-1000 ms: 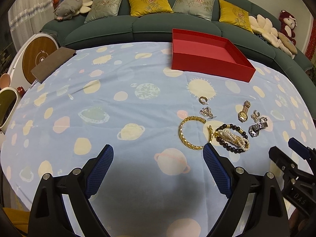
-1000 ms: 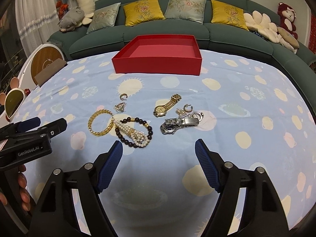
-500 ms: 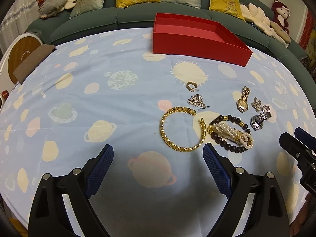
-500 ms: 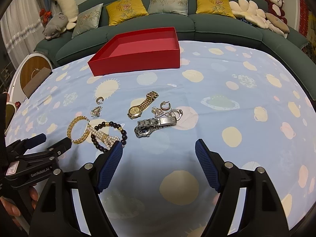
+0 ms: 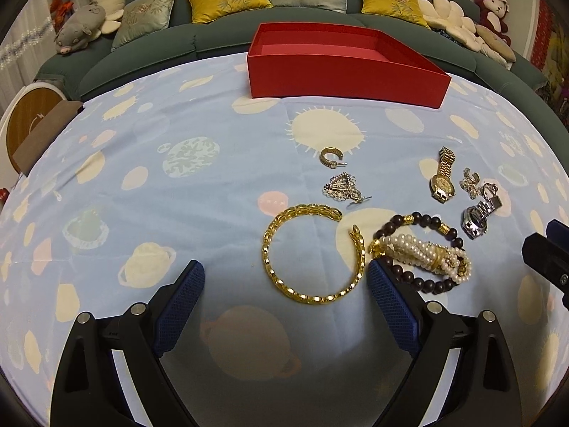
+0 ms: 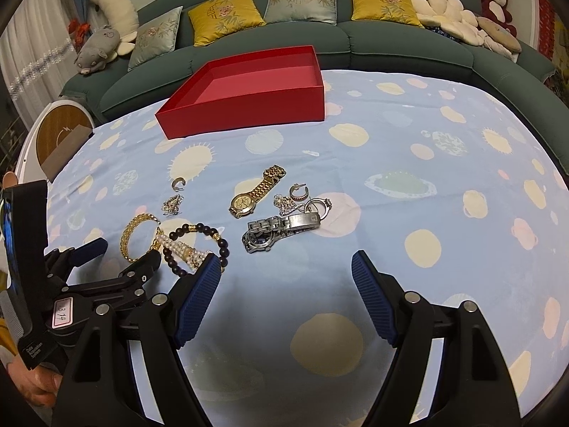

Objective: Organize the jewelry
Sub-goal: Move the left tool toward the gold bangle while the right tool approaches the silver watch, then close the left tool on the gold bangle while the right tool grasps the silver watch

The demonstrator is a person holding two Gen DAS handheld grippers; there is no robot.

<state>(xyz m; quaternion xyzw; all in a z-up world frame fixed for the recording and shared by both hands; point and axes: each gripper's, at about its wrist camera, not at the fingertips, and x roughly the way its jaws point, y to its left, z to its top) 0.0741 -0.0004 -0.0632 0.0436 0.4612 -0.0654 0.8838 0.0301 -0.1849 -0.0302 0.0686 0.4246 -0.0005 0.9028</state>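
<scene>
Left wrist view. The left tongs (image 5: 284, 284) stand wide open and empty, low over the cloth-covered surface (image 5: 142, 185). The gold bangle (image 5: 313, 254) lies just ahead of them, between the two pads and nearer the right pad (image 5: 389, 311). Touching or nearly touching the bangle's right end is the pearl bracelet (image 5: 423, 254), laid over the dark bead bracelet (image 5: 423, 249). Farther ahead lie a hoop earring (image 5: 330, 157) and a filigree earring (image 5: 341, 186); ahead and to the right, a gold watch (image 5: 443, 176) and a silver watch (image 5: 478, 215). The red box (image 5: 341, 71) sits well beyond, open and apparently empty. Judged step: reach for the bangle. To do it well, close across a single side of the band and keep the right pad clear of the pearls, so that only one piece lifts.

Right wrist view. The right tongs (image 6: 284, 281) are likewise wide open and hold nothing. The silver watch (image 6: 281, 229) lies just ahead of their gap, the gold watch (image 6: 258, 192) beyond it, with a tangle of small rings and earrings (image 6: 302, 201) beside. The left tongs (image 6: 121, 252) show at the left, by the bangle (image 6: 137, 236).
</scene>
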